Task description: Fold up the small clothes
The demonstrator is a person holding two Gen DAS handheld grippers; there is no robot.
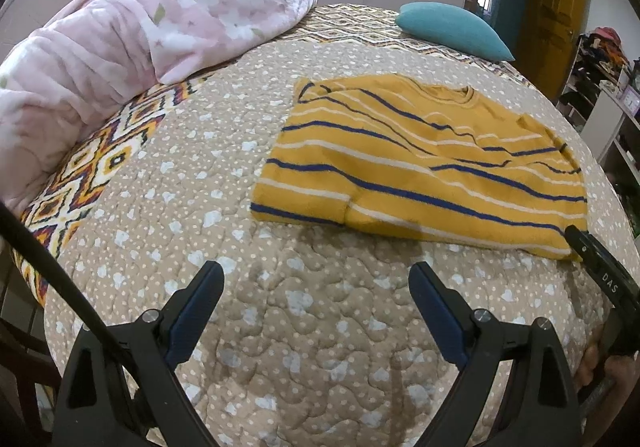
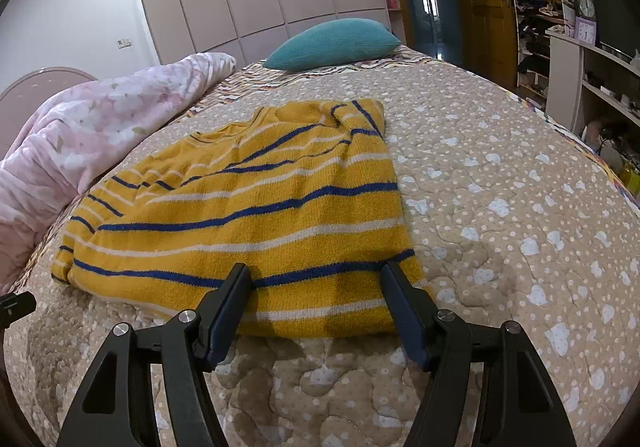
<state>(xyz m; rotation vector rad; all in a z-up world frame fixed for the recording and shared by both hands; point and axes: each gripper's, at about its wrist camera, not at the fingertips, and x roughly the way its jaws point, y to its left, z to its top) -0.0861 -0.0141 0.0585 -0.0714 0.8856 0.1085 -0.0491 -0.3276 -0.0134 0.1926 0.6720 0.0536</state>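
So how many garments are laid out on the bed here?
1: a yellow striped sweater, partly folded on the beige quilt, just ahead of the right tool. Others could be hidden beneath the pink blanket.

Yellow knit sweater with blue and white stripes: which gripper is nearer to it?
Right. The right gripper has its open jaws over the near hem of the yellow knit sweater with blue and white stripes. The left gripper hangs open over bare quilt, short of it.

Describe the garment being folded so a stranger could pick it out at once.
Start at the bed's beige quilt, dotted with white hearts. Between the pink floral blanket and the teal pillow lies the sweater, sleeves already folded in. Only it is mustard yellow with blue and white stripes; the right gripper hovers open at its hem.
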